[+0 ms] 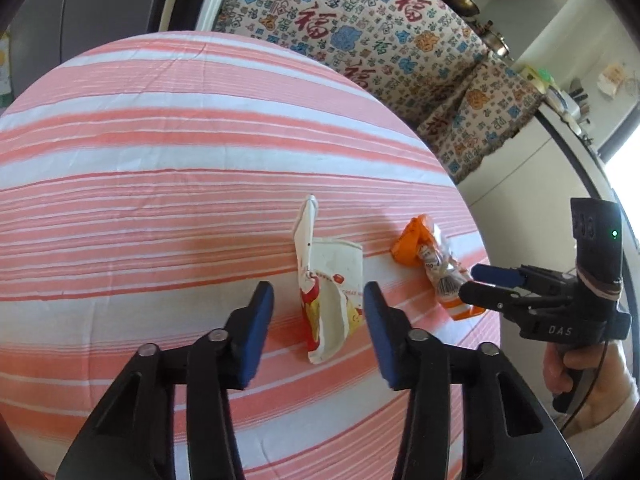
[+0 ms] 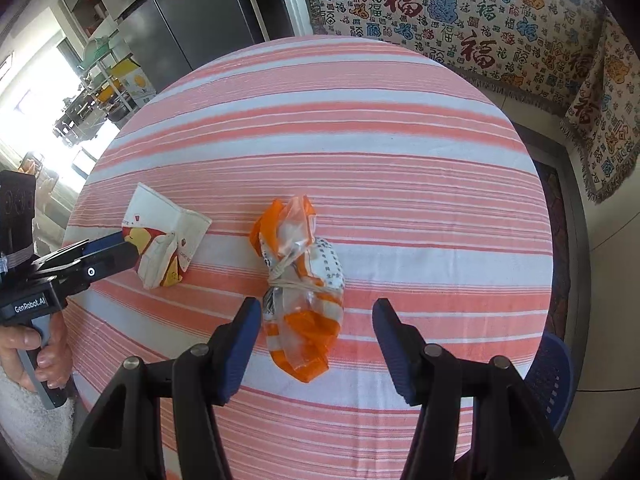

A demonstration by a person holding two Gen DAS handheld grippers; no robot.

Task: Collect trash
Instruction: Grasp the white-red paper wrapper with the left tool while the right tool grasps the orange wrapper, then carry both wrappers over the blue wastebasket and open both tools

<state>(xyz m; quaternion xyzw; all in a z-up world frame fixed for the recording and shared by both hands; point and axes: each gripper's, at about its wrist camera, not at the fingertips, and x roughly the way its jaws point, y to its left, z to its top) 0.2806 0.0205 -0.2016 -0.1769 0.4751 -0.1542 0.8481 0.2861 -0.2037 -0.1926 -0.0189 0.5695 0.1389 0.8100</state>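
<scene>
A crumpled white paper wrapper with red and yellow print [image 1: 330, 280] lies on the striped tablecloth [image 1: 160, 184]. My left gripper [image 1: 318, 308] is open, its jaws on either side of the wrapper's near end. An orange and clear plastic bag tied with a rubber band [image 2: 304, 292] lies to the wrapper's right. My right gripper [image 2: 316, 320] is open, its jaws on either side of the bag's near end. The wrapper also shows in the right wrist view [image 2: 164, 240], and the bag in the left wrist view [image 1: 434, 264]. Each gripper appears in the other's view, the right one [image 1: 474, 280], the left one [image 2: 128, 248].
The round table [image 2: 360, 128] has a pink and white striped cloth. A sofa with a patterned cover [image 1: 380, 32] stands behind it. A blue plastic stool [image 2: 552, 376] sits by the table's right edge. A dark fridge [image 2: 192, 12] and shelves [image 2: 104, 92] stand at the far left.
</scene>
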